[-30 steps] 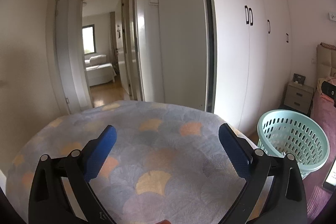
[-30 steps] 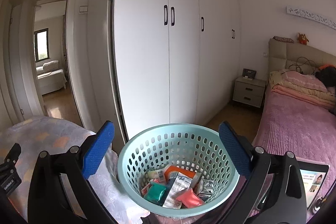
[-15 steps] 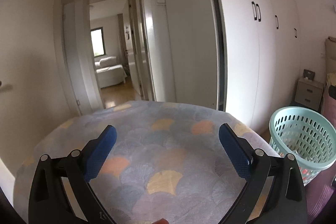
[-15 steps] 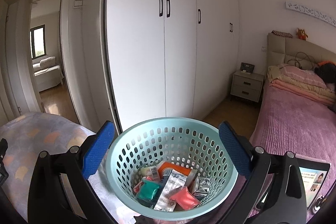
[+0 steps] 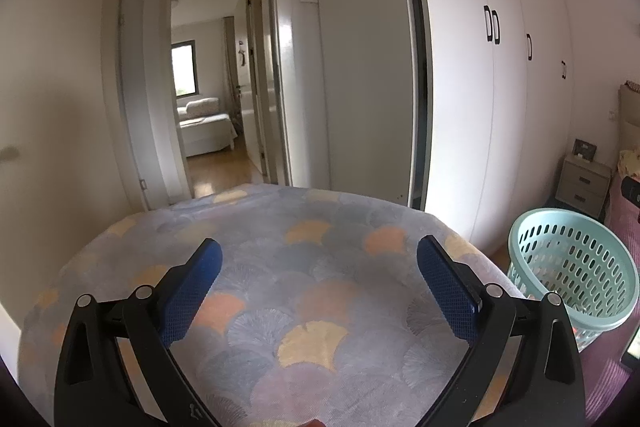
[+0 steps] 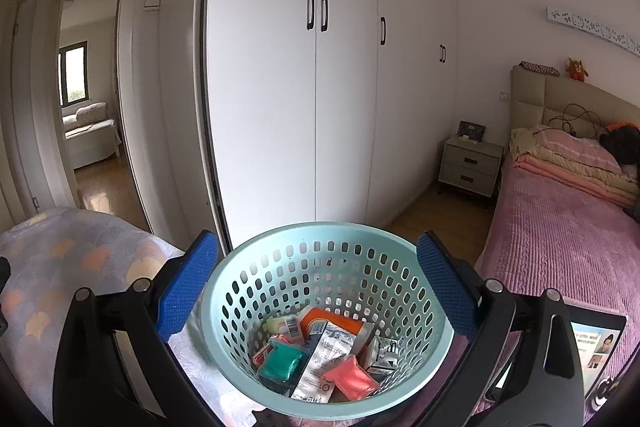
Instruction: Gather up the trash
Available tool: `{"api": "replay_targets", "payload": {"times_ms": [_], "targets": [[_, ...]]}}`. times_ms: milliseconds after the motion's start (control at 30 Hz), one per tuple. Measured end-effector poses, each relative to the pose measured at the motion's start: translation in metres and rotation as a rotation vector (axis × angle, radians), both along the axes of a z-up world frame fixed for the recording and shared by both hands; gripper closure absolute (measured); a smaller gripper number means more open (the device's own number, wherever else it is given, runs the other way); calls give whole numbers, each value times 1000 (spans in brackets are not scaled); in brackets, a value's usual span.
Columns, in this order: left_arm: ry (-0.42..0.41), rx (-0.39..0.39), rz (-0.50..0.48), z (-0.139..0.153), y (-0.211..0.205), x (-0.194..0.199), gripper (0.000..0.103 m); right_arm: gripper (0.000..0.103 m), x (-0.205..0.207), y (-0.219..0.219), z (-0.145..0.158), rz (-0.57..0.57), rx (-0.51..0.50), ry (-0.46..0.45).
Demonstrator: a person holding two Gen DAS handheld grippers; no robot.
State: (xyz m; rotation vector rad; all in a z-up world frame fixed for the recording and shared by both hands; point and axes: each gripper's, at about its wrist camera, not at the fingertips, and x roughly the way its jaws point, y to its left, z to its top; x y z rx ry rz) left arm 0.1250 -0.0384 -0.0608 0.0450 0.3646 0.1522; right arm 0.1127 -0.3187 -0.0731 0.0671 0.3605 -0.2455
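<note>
A mint-green perforated basket (image 6: 320,267) sits right in front of my right gripper (image 6: 318,279), which is open and empty, its blue pads on either side of the rim. Inside lie several wrappers and packets (image 6: 320,359), among them an orange one, a teal one and a pink one. In the left wrist view the same basket (image 5: 572,283) stands at the far right. My left gripper (image 5: 320,287) is open and empty above a round surface with a fan-patterned cover (image 5: 280,307). No loose trash shows on that cover.
White wardrobe doors (image 6: 344,87) fill the back. A bed with a pink cover (image 6: 560,235) runs along the right, a nightstand (image 6: 470,165) beside it. A tablet (image 6: 596,347) lies at the lower right. An open doorway (image 5: 208,99) leads to another room.
The left view has swung slightly right and up; the basket there has slid left and down in frame. The right gripper has drawn nearer the basket. Both grippers stay open.
</note>
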Motion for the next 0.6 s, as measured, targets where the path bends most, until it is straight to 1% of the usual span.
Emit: {"api": "replay_targets", "payload": {"times_ms": [100, 267, 600], "targets": [[8, -8, -13, 0, -1, 0, 8, 8, 1, -1, 0, 1, 4, 1], [-2, 6, -7, 0, -3, -1, 8, 8, 1, 1, 2, 6, -6, -1], [-5, 0, -8, 0, -3, -1, 8, 8, 3, 3, 1, 18, -7, 1]]}}
